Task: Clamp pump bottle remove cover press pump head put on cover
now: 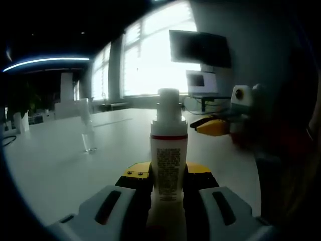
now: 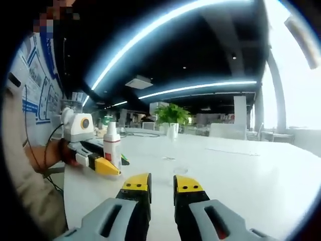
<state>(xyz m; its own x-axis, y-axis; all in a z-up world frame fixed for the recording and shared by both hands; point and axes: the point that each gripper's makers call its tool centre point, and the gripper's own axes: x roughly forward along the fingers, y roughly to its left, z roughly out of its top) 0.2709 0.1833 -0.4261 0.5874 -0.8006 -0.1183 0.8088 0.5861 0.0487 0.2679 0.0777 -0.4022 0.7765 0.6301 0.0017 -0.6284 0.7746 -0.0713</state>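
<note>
Two yellow-tipped jaws of the left gripper (image 1: 168,181) clamp the white pump bottle (image 1: 168,150) upright over the table (image 1: 60,165). Beside it, the right gripper (image 2: 162,187) hangs empty, jaws slightly parted.

A broad white table (image 2: 241,165) runs through an open office under a dark ceiling crossed by long strip lights (image 2: 150,37). In the left gripper view, tall bright windows (image 1: 150,55) glare behind a dark monitor (image 1: 200,47) mounted above a laptop (image 1: 202,83), which sits at the table's far edge. In the right gripper view, a leafy potted plant (image 2: 172,114) stands at the far end, a white column (image 2: 241,113) rises beyond it, and a poster with blue print (image 2: 37,80) hangs on the left.
</note>
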